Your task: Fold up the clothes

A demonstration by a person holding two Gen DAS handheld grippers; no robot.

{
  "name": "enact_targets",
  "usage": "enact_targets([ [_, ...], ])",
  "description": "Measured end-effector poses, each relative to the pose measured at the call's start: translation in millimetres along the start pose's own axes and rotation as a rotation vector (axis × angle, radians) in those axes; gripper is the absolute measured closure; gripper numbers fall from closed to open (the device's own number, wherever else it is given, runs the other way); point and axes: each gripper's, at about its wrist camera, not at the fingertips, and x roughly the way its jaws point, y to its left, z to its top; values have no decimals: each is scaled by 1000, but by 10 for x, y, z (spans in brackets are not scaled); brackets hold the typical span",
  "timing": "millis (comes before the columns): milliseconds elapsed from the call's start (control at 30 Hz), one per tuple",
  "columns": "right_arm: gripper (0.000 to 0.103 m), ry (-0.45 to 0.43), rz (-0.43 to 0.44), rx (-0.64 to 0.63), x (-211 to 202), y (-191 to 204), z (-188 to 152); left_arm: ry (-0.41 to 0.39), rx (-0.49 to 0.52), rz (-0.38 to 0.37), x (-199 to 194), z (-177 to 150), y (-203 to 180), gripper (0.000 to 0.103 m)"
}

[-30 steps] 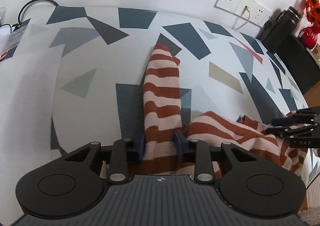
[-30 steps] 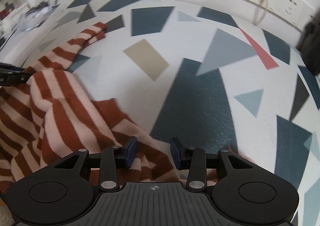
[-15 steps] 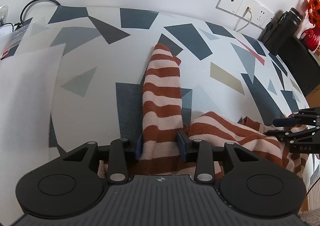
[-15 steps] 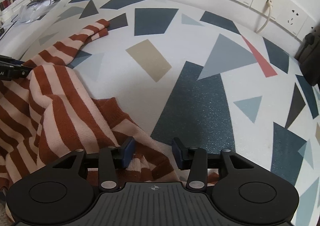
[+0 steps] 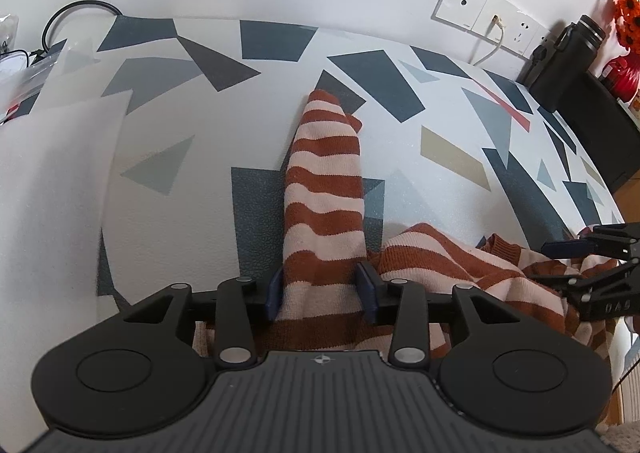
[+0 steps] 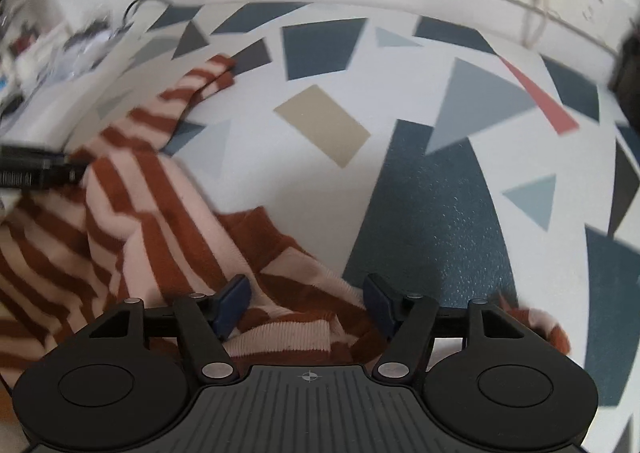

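Both grippers are letting go: the left gripper [image 5: 322,293] opens around the sleeve [image 5: 324,189], the right gripper [image 6: 306,303] opens wider over the sweater [image 6: 132,221] hem, near the tabletop [image 6: 248,173] front edge. Sweater released, ready for regrasping.

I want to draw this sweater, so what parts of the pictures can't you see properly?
- Striped sweater: its lower part is hidden behind the left gripper in the left wrist view.
- In the right wrist view, the right gripper covers the sweater's near edge.
- Clutter top left, right wrist view: too blurred to name.
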Motion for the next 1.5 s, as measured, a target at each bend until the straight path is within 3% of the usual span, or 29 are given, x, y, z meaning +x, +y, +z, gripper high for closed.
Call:
enact_targets([
  [133, 48, 16, 1, 1, -17, 21, 19, -2, 61, 19, 21, -18, -96, 50],
  [300, 50, -33, -12, 69, -79, -82, 75, 9, 113, 47, 72, -9, -207, 40],
  [467, 49, -23, -67, 82, -2, -185, 84, 10, 98, 40, 95, 1, -177, 37],
  [567, 46, -12, -68, 27, 24, -124, 37, 7, 93, 35, 94, -4, -166, 37],
  [667, 50, -13, -69, -47, 10, 6, 4, 5, 94, 37, 94, -6, -173, 37],
  [767, 50, -1, -61, -32, 25, 5, 30, 3, 95, 38, 96, -8, -175, 37],
  [867, 64, 10, -42, -74, 15, 68, 25, 0, 97, 37, 96, -11, -174, 37],
  [900, 74, 16, -32, -98, 9, 104, 22, -4, 94, 37, 91, -15, -170, 38],
  [967, 87, 38, -11, -109, 5, 138, 45, -12, 88, 38, 78, -23, -161, 49],
  [1000, 94, 47, 1, -101, 3, 142, 58, -11, 59, 19, 58, -20, -132, 68],
  [1067, 96, 35, 9, -75, -15, 116, 56, -12, -5, -4, 9, -7, -64, 84],
  [1100, 97, 14, 5, -54, -52, 87, 60, -22, -30, -9, -35, 5, -26, 89],
  [1200, 97, -89, -10, 17, -245, -23, 130, -113, -88, -17, -324, 119, 72, 90],
  [1333, 97, -299, -116, 34, -703, -106, 387, -311, -81, 10, -886, 397, 146, 90],
  [1433, 97, -457, -153, 89, -1024, -190, 508, -404, -109, 16, -1203, 527, 254, 90],
  [1500, 97, -522, -165, 127, -1152, -248, 516, -373, -119, 31, -1176, 436, 327, 90],
])
